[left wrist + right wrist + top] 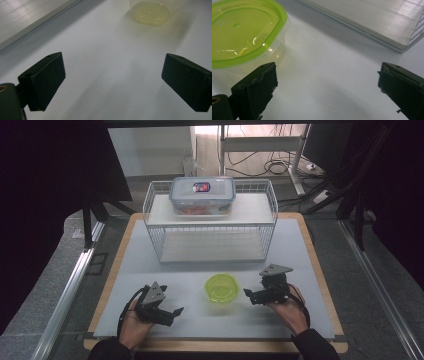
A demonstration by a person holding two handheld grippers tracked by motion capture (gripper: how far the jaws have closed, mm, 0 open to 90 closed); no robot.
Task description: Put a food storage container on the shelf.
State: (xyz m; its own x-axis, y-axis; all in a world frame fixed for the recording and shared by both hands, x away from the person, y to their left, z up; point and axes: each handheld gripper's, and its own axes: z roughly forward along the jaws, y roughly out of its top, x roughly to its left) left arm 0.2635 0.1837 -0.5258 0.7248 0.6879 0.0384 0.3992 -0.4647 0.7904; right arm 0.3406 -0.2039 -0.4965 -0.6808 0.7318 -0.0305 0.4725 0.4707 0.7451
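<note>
High view. Desk (150, 265): pale grey top with a wooden edge. Green-lidded tub (221, 287): a small clear container with a yellow-green lid, standing upright near the front middle of the desk, between the two grippers and touching neither. Left gripper (176, 311): held in the person's left hand (132, 327) at the front left, low over the desk, fingers pointing toward the tub and well short of it. Right gripper (248, 294): held in the right hand (290, 310) at the front right, fingers pointing left at the tub, just beside it. Wire rack (210, 220): white, two levels, at the back of the desk. Lidded box (202, 194): clear, blue-rimmed lid with a label, on the rack's upper shelf; reddish contents show through the wall.

Left gripper view. Two black fingers (43, 81) stand wide apart with only bare desk surface between them. The tub (151, 16) lies ahead at the top edge, blurred, well apart from the fingers.

Right gripper view. Two black fingers (257, 91) stand wide apart, clamped on nothing. The tub (244, 32) sits at the upper left, its wall just beyond the left-hand finger; contact cannot be told. The rack's lower shelf (374, 20) crosses the upper right.
</note>
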